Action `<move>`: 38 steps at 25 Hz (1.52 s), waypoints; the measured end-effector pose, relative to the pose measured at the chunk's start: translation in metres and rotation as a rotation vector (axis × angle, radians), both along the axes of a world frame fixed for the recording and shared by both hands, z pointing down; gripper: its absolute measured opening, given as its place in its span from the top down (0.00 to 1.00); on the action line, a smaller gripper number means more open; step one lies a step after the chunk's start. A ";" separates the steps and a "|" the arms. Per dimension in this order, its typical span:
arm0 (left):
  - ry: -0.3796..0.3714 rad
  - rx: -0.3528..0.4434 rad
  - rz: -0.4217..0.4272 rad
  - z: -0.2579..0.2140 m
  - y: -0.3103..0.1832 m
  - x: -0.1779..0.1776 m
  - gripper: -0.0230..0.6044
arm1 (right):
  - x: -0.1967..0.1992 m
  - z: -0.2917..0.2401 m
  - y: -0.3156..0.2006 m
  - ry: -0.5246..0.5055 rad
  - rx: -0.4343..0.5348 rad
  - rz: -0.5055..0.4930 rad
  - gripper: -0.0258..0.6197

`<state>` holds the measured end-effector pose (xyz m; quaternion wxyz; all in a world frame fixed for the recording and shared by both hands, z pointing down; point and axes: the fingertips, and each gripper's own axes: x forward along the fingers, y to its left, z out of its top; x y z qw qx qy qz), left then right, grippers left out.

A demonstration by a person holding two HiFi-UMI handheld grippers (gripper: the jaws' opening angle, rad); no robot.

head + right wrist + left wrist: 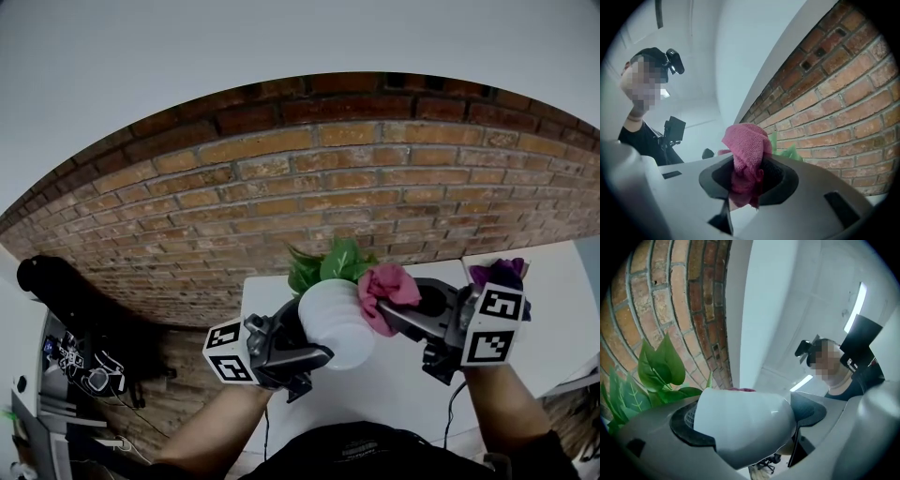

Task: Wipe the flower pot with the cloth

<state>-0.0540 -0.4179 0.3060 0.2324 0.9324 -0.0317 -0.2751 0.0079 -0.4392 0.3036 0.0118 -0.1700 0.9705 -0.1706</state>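
Observation:
A white flower pot (pixel 333 323) with a green leafy plant (pixel 328 262) is held up off the table, tilted, with my left gripper (pixel 314 339) shut on its body. In the left gripper view the flower pot (pixel 745 425) fills the gap between both dark pads, with the plant's leaves (pixel 656 369) to its left. My right gripper (pixel 401 307) is shut on a bunched pink cloth (pixel 386 289), which touches the pot's rim on the right. In the right gripper view the cloth (pixel 745 157) sticks up out of the jaws, with the leaves (pixel 787 151) just behind it.
A white table (pixel 412 380) lies below both grippers, against a brick wall (pixel 309 178). Something purple (pixel 502 272) sits behind the right gripper. Dark equipment and cables (pixel 75 328) stand on the floor at the left. The person holding the grippers shows in both gripper views.

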 end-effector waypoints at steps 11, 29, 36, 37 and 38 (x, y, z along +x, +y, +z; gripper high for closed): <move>0.246 -0.116 -0.038 -0.029 -0.021 -0.031 0.14 | -0.007 0.017 0.000 0.016 -0.030 0.005 0.81; 0.285 -0.149 -0.072 -0.025 -0.033 -0.025 0.14 | -0.068 0.067 0.058 0.218 -0.001 -0.202 0.81; 0.073 -0.009 -0.102 -0.012 -0.020 -0.019 0.14 | -0.046 0.072 0.052 0.212 -0.041 -0.160 0.81; 0.046 0.009 -0.105 -0.011 -0.018 -0.019 0.14 | -0.040 0.070 0.049 0.204 -0.046 -0.145 0.81; 0.017 0.029 -0.109 -0.009 -0.016 -0.019 0.14 | -0.035 0.068 0.046 0.195 -0.050 -0.130 0.81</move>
